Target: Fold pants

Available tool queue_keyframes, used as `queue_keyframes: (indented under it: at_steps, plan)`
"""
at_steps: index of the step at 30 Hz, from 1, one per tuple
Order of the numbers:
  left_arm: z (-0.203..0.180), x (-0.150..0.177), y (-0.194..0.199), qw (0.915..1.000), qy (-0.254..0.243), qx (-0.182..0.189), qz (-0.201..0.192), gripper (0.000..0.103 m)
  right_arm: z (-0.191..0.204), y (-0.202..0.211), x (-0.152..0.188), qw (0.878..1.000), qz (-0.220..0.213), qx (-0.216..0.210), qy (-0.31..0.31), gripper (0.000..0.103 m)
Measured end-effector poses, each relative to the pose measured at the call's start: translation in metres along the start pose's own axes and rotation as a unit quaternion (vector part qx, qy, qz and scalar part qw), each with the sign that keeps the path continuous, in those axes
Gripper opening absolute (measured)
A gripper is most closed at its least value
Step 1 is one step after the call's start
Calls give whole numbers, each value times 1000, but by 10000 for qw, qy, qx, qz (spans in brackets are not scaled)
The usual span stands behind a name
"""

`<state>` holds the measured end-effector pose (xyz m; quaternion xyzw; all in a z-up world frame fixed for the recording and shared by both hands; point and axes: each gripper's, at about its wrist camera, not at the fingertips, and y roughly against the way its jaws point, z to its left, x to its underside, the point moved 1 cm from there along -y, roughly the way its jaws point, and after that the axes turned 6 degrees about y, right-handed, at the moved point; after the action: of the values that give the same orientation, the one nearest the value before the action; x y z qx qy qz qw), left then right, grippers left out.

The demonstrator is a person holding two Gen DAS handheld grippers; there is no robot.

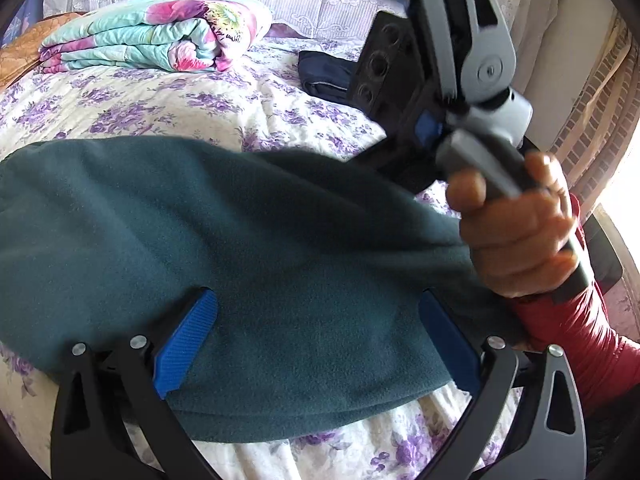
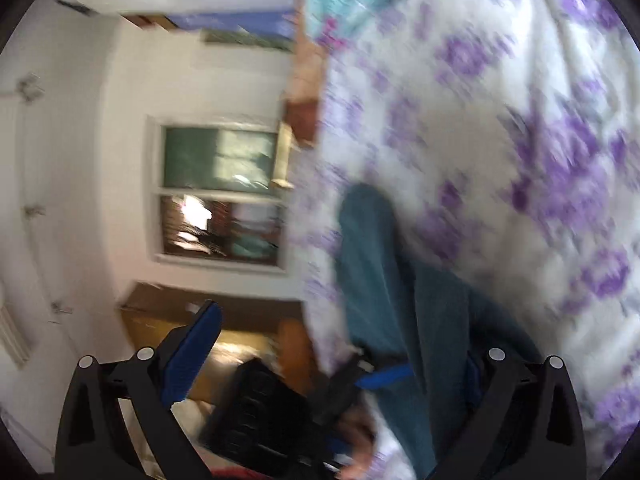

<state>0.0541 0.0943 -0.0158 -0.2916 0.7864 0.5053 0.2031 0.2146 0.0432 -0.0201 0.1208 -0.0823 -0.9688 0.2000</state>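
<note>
Teal fleece pants (image 1: 224, 232) lie folded across the floral bedsheet (image 1: 172, 100). My left gripper (image 1: 316, 340) is open, its blue pads (image 1: 186, 340) set wide apart on either side of the cloth's near edge. The right gripper's body (image 1: 460, 80) shows in the left wrist view at upper right, held by a hand (image 1: 516, 232) in a red sleeve, above the pants' right end. In the blurred right wrist view my right gripper (image 2: 332, 356) is open, tilted sideways, with the pants (image 2: 384, 280) running past its right finger.
A folded floral quilt (image 1: 160, 36) lies at the bed's far side. A dark navy folded garment (image 1: 328, 76) sits beyond the pants. The right wrist view shows a wall, a window (image 2: 220, 196) and the bed's edge (image 2: 316, 240).
</note>
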Motion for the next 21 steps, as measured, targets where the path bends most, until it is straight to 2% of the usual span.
queue_keyframes:
  at_steps: [3,6,8,10,11,14,17,18,20,21]
  plan:
    - [-1,-1,-2,10000,-39,-45,8,98,-3,21,-10,9980,-589,-217,73,100]
    - [-2,-1,-2,10000,-39,-55,12,98,-15,34,-15,9966,-771,-283,-44,100]
    - [-3,-2,-2,10000,-39,-47,8,98,-20,37,-19,9958,-899,-171,-45,98]
    - [-3,-2,-2,10000,-34,-34,10,98,-24,30,-24,9965,-634,508,198,93]
    - [-3,-2,-2,10000,-33,-35,13,98,-29,28,-25,9965,-478,644,222,85]
    - [-3,-1,-2,10000,-19,-24,1,98,-32,41,-25,9977,-376,555,65,84]
    - [-3,0,-1,10000,0,-2,-11,98,-26,64,-26,9970,-550,533,71,84]
    - [-3,0,-1,10000,12,10,-12,98,-17,82,-23,9877,-1018,1132,349,86]
    - [-2,1,0,10000,44,46,-16,98,-3,93,-20,9707,-1275,1860,829,86]
    - [-2,0,0,10000,54,59,-16,98,5,99,-17,9573,-1394,2290,1084,85]
